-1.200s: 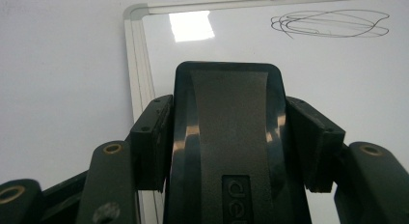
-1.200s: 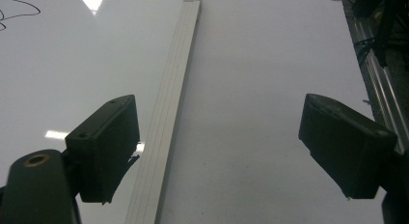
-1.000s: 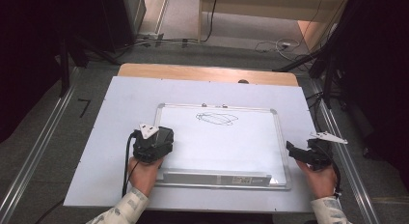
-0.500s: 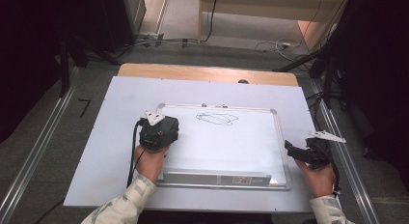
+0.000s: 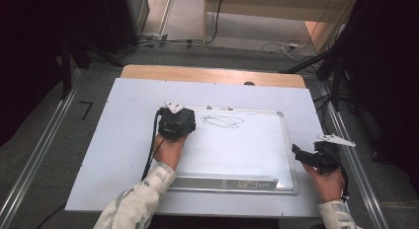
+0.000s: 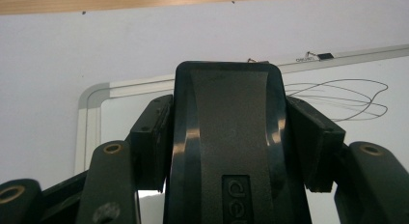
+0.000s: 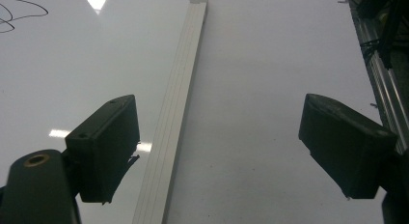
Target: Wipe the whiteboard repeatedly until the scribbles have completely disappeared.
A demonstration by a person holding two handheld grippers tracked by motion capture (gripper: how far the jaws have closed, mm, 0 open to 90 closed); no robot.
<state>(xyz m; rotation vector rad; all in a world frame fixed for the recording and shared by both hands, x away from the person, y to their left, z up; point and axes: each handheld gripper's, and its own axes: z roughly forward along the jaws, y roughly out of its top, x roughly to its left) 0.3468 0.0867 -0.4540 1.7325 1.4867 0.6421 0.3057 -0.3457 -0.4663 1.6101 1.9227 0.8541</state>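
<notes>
Eraser is pinched in the left tongs, held over the upper left of the whiteboard. Scribble is seen just right of the eraser in the high view, its long axis running left-right along the board's top edge. Left hand is clearly nearer. Right tongs are spread and empty, parked over the board's right frame on the bench
</notes>
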